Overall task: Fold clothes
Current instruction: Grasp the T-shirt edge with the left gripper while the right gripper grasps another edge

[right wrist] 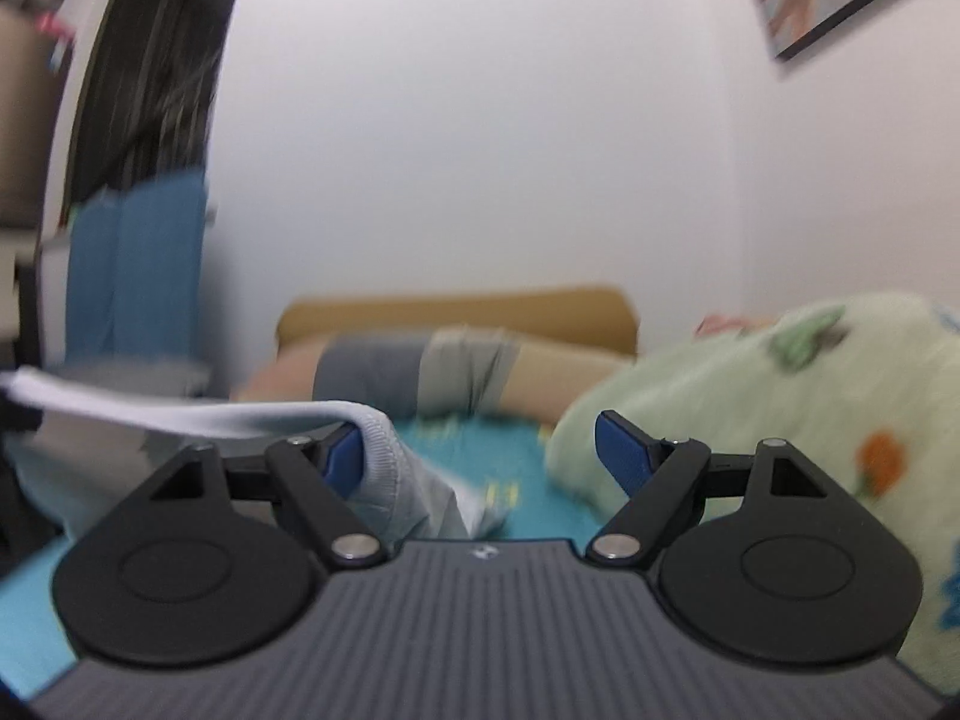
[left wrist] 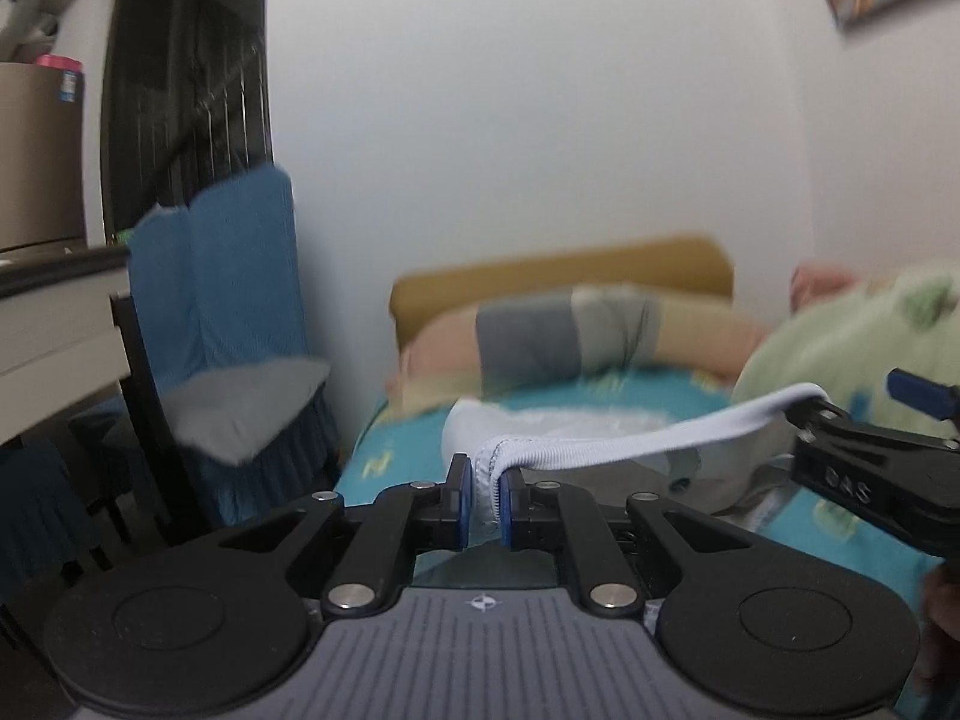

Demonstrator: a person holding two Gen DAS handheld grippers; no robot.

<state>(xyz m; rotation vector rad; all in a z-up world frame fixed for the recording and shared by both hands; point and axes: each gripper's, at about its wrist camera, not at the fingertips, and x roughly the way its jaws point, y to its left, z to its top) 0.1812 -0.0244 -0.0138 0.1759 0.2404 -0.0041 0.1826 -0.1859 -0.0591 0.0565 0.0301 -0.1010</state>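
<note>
A white garment with a ribbed elastic band (left wrist: 630, 433) is stretched in the air above the bed. My left gripper (left wrist: 483, 483) is shut on one end of that band, the cloth pinched between its blue pads. In the left wrist view the band runs right to my right gripper (left wrist: 864, 405), whose jaws stand apart. In the right wrist view the right gripper (right wrist: 483, 456) is open, and the garment (right wrist: 390, 456) is hooked over its left finger (right wrist: 345, 456) and hangs down inside the gap. Nothing touches its right finger (right wrist: 624, 456).
Under the garment lies a bed with a teal sheet (left wrist: 396, 456). A pale green blanket (right wrist: 780, 396) is heaped at the right, with a pillow (left wrist: 570, 336) and a mustard headboard (left wrist: 558, 267) behind. A chair draped in blue cloth (left wrist: 228, 300) and a desk (left wrist: 54, 324) stand at the left.
</note>
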